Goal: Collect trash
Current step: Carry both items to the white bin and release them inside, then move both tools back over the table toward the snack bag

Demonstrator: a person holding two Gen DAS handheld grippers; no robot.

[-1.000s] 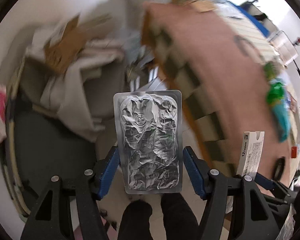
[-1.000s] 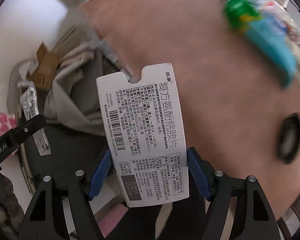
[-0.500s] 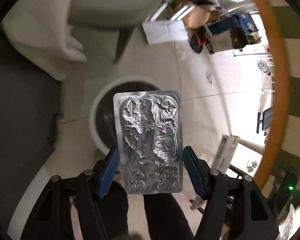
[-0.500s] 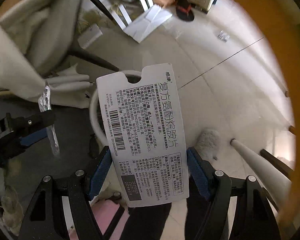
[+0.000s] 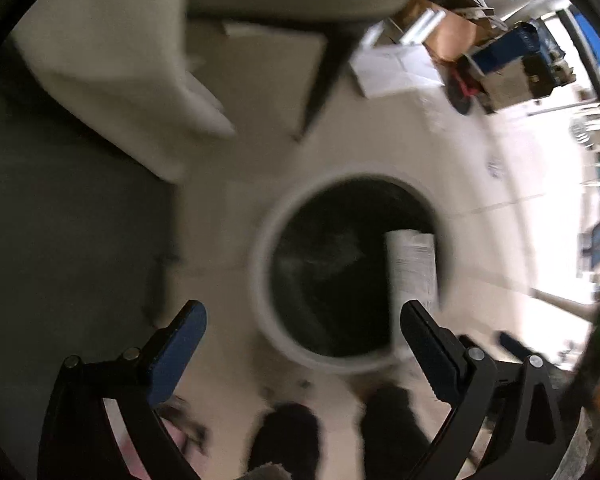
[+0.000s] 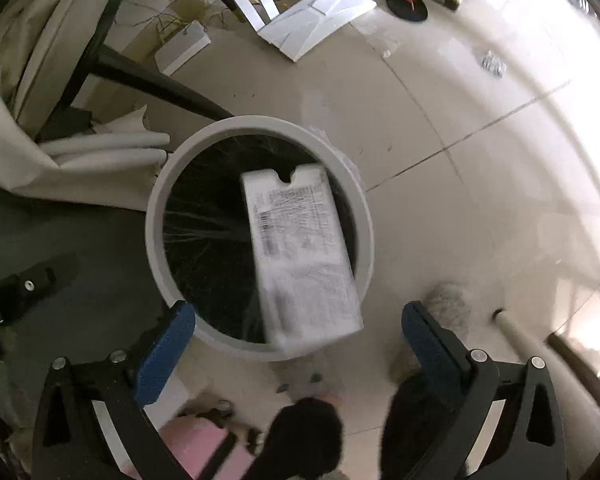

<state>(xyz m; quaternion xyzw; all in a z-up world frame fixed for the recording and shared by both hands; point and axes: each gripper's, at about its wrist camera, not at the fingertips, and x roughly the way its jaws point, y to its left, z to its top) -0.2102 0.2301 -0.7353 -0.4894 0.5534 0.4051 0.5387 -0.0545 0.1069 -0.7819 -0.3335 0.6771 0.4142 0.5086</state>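
Both jaws are opening with nothing between them: the right gripper (image 6: 296,320) lets the medicine box (image 6: 300,256) fall over the white bin (image 6: 156,216). Near the bin's rim, it may bounce out. The left gripper (image 5: 300,320) is empty too.

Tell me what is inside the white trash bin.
The white trash bin has a black liner and a flattened white medicine box dropping in. The box covers part of the dark bottom; no blister pack can be made out.
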